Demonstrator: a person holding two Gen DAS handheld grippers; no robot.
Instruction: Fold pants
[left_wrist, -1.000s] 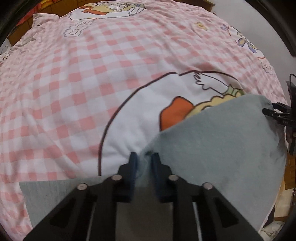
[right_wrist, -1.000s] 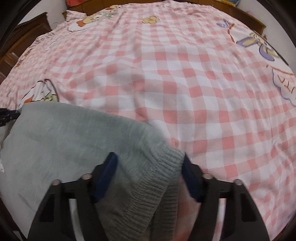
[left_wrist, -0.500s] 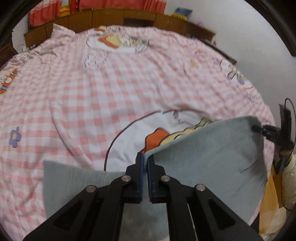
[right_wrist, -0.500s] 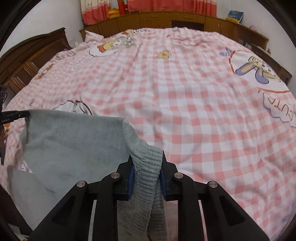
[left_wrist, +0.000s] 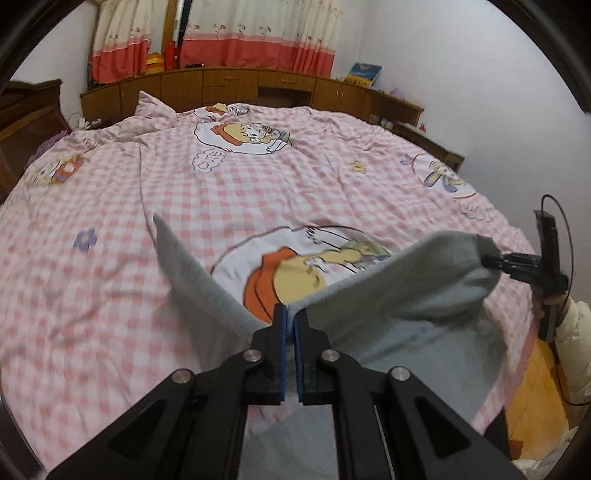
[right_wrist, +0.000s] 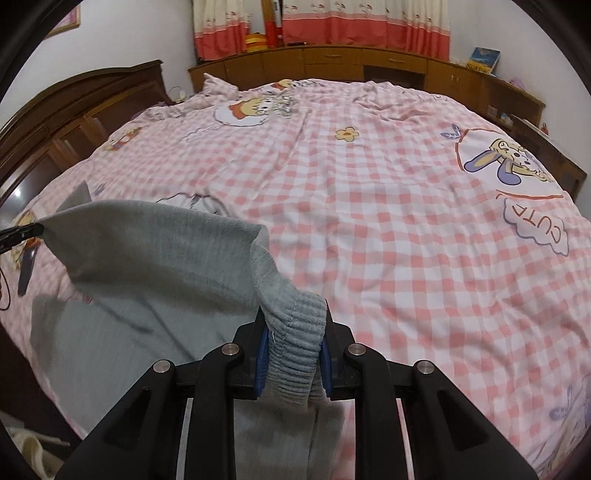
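Grey knit pants (left_wrist: 399, 295) hang lifted above the pink checked bed, stretched between my two grippers. My left gripper (left_wrist: 290, 321) is shut on one thin edge of the fabric. My right gripper (right_wrist: 293, 343) is shut on the ribbed cuff or waistband (right_wrist: 295, 332), which bunches between the pads. The pants (right_wrist: 147, 251) sag toward the bed's near edge. The right gripper's tip also shows in the left wrist view (left_wrist: 495, 260), and the left gripper's tip in the right wrist view (right_wrist: 26, 230). The lower part of the pants is hidden behind the grippers.
The bed (left_wrist: 184, 184) is covered with a pink checked quilt with cartoon prints. Wooden cabinets (left_wrist: 258, 83) and curtains (left_wrist: 258, 33) stand at the far side, a dark headboard (right_wrist: 74, 107) on the left. A yellow bag (left_wrist: 535, 398) lies by the bed's near right edge.
My right gripper closed on the ribbed band and my left on the edge; both then lifted the pants off the bed, and the views tilted up toward the room.
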